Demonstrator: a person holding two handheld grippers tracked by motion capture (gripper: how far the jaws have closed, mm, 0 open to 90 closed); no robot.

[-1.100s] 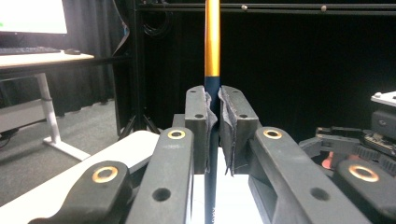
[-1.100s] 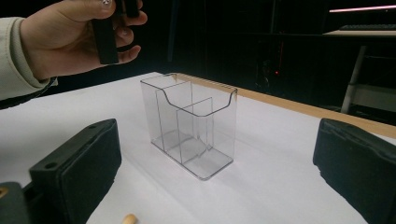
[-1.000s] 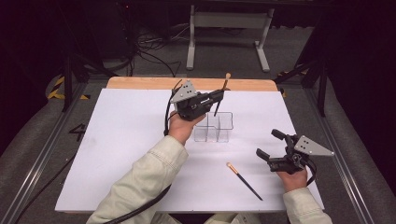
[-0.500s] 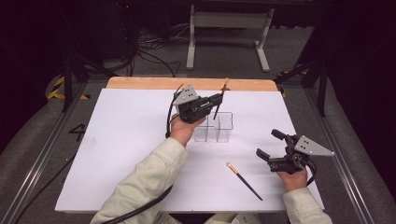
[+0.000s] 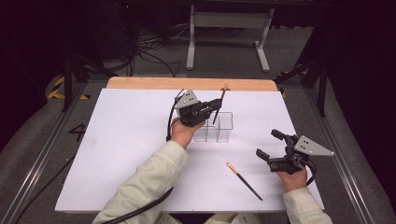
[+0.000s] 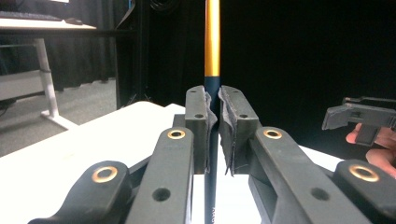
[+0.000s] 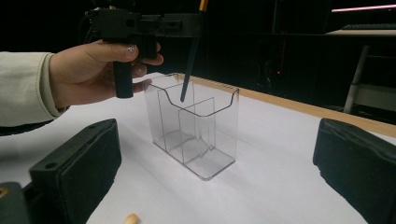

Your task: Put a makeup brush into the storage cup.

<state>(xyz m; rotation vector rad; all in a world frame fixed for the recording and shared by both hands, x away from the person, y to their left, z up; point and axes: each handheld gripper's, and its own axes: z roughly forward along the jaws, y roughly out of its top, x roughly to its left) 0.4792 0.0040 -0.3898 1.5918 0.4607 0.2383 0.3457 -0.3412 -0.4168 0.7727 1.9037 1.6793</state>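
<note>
A clear plastic organiser [image 5: 219, 132] with several compartments stands on the white table [image 5: 116, 140]. My left gripper [image 5: 216, 105] hovers just above it, shut on a dark brush [image 5: 219, 105] with a gold band, held nearly upright. In the left gripper view the pads [image 6: 201, 109] pinch the brush handle [image 6: 212, 42]. From the right gripper view, the brush's lower tip [image 7: 185, 93] dips just inside the organiser [image 7: 196, 126] rim. A second brush [image 5: 243, 180] lies flat on the table at the front. My right gripper [image 5: 267, 143] rests beside it, open, with nothing between its jaws.
The table's far edge is a bare wooden strip [image 5: 187, 84]. Metal rails [image 5: 42, 158] run along both sides of the table, and a stand's legs [image 5: 224, 42] are on the floor beyond. The left half of the white sheet is bare.
My left gripper has sunk with the brush, bringing its lower tip down into the organiser's top. The right gripper and the lying brush have not moved.
</note>
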